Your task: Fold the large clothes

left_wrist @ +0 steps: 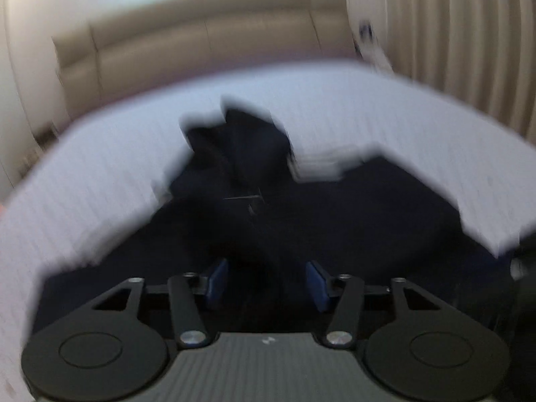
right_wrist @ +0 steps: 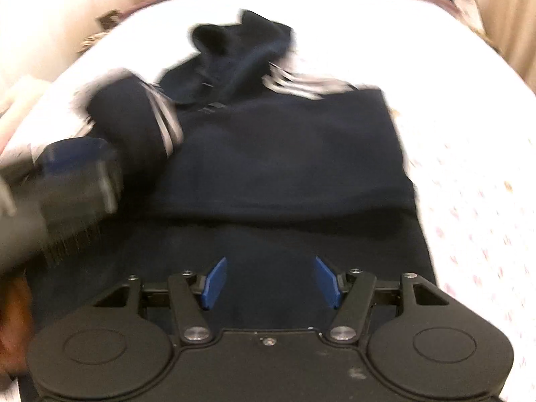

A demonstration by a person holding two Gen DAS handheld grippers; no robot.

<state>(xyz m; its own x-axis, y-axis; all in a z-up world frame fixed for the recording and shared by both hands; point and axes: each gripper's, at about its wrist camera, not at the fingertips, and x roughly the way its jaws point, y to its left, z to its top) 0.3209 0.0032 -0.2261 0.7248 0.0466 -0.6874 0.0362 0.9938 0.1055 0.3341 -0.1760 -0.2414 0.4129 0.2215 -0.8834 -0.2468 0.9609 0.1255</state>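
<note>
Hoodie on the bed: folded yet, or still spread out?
Partly folded. The hoodie lies flat on the bed, one striped sleeve turned in over the body; the hood is still out.

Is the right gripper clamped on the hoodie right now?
No: in the right wrist view the right gripper has its blue pads spread apart above the dark hoodie, with no fabric pinched between them.
</note>
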